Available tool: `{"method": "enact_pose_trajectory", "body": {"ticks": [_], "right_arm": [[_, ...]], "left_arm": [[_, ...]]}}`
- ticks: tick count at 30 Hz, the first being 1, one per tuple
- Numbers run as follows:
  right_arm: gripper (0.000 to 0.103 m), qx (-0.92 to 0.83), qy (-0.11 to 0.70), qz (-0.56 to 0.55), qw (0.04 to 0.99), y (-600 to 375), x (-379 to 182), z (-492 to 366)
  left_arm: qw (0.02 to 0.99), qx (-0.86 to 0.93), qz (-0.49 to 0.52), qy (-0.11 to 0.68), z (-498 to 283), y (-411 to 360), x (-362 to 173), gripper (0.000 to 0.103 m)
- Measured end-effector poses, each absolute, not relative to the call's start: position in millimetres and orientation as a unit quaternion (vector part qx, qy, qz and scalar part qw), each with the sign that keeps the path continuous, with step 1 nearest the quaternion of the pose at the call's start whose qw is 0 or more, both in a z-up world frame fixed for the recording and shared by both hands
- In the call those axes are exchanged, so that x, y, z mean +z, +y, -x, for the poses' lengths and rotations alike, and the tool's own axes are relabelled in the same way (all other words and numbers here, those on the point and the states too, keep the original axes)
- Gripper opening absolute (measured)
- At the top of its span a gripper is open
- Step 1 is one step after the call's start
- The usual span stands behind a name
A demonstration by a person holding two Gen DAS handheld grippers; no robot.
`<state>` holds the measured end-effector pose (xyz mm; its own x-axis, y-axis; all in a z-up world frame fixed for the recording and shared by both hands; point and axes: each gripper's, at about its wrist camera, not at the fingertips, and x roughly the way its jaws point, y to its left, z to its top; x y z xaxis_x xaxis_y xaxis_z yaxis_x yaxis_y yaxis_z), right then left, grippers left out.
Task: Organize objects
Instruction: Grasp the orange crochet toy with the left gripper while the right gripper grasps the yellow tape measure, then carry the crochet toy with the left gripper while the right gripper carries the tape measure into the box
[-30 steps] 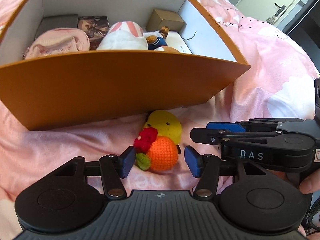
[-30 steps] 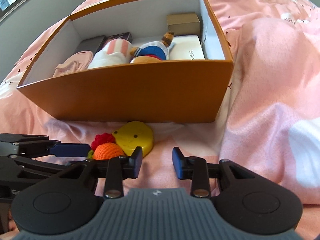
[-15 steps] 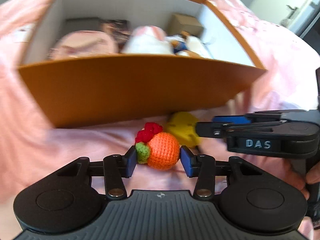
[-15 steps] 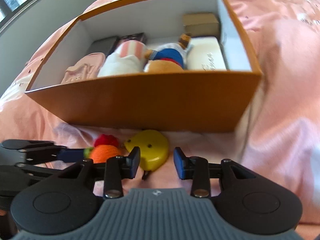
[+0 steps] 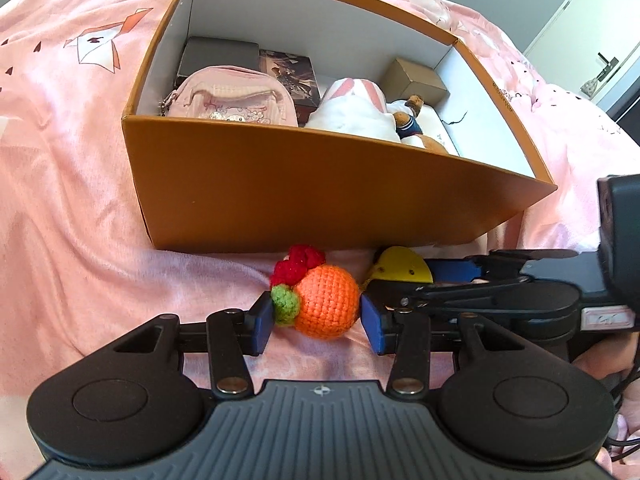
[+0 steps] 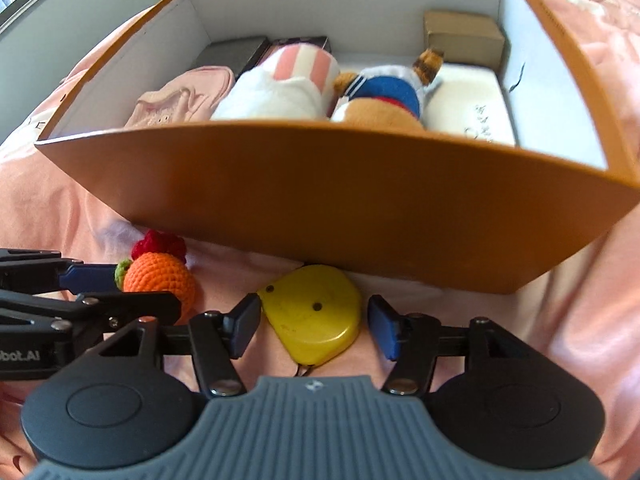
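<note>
Left gripper [image 5: 318,322] clamped on orange crocheted ball [image 5: 326,300], red and green tufts. Right gripper [image 6: 312,326] jaws opening, astride flat yellow case [image 6: 316,312].

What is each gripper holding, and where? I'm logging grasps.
Left gripper: crocheted orange, clamped across its sides. Right gripper: nothing; jaws opening around yellow tape measure.

Box [image 5: 320,200] on the bed [image 5: 68,184], two loose items before it.
A crocheted ball [image 5: 326,300] lies left of a tape measure [image 6: 316,312]; pouch [image 5: 232,100], plush toys [image 6: 380,88] and small boxes [image 6: 464,36] sit inside.
</note>
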<state>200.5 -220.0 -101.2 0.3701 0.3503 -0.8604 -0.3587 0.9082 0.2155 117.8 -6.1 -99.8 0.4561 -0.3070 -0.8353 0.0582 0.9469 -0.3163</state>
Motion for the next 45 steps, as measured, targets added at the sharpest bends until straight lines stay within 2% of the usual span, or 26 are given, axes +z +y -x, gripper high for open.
{"method": "enact_pose_trajectory", "body": {"ticks": [13,29,37,45], "right_arm": [[0.060,0.218,0.502,0.024,0.837,-217,-89,-188],[0.060,0.252,0.426,0.049,0.868,-234,11,-136],[0.060,0.243,0.366,0.067,0.896,-234,58,-155],[0.059,0.231,0.353,0.118,0.899,-221,53,-212]], "left_arm": [[0.854,-0.132,0.119,0.489,-111,-10,-81,0.052],[0.880,-0.202,0.145,0.405,-107,-19,-5,0.052],[0.893,-0.179,0.138,0.389,-134,-17,10,0.052],[0.892,-0.154,0.148,0.399,-186,-11,-2,0.052]]}}
